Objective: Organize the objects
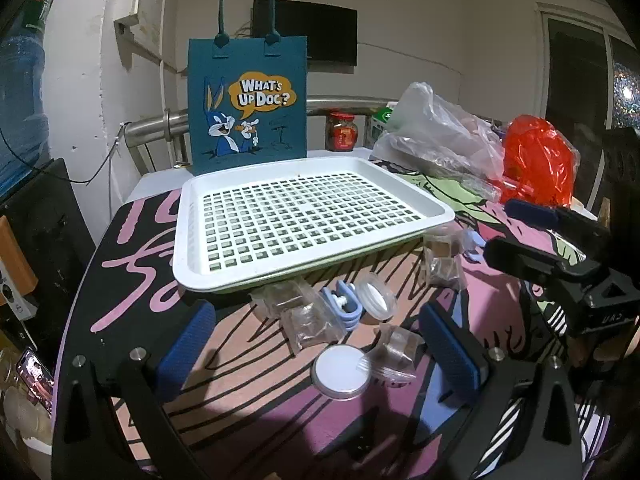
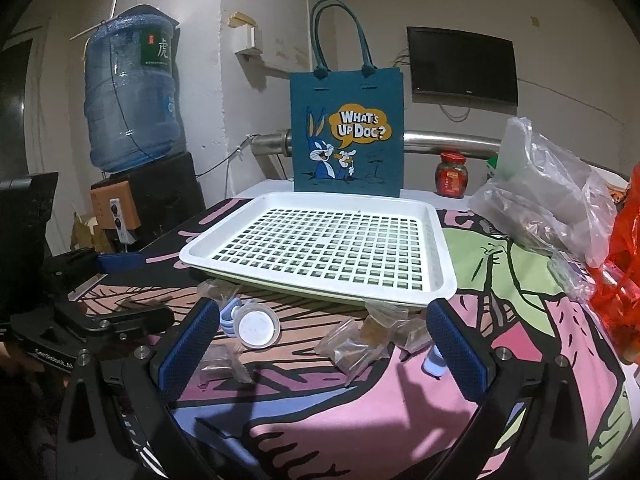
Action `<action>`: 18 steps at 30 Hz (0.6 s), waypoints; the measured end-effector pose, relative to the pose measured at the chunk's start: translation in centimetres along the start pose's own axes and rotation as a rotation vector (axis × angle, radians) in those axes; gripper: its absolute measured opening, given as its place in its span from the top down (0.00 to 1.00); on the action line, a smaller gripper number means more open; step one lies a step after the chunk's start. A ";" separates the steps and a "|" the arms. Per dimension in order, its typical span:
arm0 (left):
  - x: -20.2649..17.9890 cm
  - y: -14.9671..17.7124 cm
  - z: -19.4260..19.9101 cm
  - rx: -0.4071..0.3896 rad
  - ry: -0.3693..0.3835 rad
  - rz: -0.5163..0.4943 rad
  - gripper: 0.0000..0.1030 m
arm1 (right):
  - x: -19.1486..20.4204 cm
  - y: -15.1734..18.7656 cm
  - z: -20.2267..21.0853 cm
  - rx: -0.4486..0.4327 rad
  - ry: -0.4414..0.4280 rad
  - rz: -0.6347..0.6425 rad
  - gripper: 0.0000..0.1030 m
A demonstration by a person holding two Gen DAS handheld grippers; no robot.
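A white perforated tray (image 1: 188,240) (image 2: 444,264) lies on the patterned tablecloth with nothing in it, and a teal cartoon tote bag (image 1: 248,100) (image 2: 346,136) stands behind it. In front of the tray lie clear packets (image 1: 308,320) (image 2: 368,336), a blue clip (image 1: 342,306) (image 2: 228,316), a clear round jar (image 1: 376,298) (image 2: 258,326) and a white lid (image 1: 342,372). My left gripper (image 1: 320,352) (image 2: 136,290) hangs open over the lid and packets. My right gripper (image 2: 320,352) (image 1: 516,232) is open above the right-hand packets, holding nothing.
At the right, a clear plastic bag (image 2: 552,200) and a red plastic bag (image 2: 620,280) crowd the table. A red jar (image 2: 452,176) stands behind by a metal rail. A water jug (image 2: 132,96) sits on a stand to the left, off the table.
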State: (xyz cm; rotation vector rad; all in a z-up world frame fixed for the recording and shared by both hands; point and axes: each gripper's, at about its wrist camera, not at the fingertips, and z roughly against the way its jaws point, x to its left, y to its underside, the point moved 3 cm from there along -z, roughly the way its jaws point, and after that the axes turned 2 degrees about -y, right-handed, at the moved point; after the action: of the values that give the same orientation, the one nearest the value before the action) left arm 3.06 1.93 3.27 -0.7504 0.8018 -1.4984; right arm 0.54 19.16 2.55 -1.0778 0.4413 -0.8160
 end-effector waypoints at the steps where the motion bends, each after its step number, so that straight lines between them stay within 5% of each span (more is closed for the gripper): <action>1: 0.0 0.0 0.0 0.001 -0.001 -0.001 0.00 | 0.0 0.0 0.0 -0.001 0.001 0.001 0.00; 18: 0.4 0.1 0.2 -0.011 0.020 0.019 0.00 | -0.3 0.2 0.1 0.006 0.015 -0.016 0.00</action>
State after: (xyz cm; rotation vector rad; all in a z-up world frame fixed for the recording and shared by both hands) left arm 3.24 1.48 3.35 -0.7352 0.8304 -1.4880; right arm 0.57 19.50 2.37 -1.0714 0.4429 -0.8398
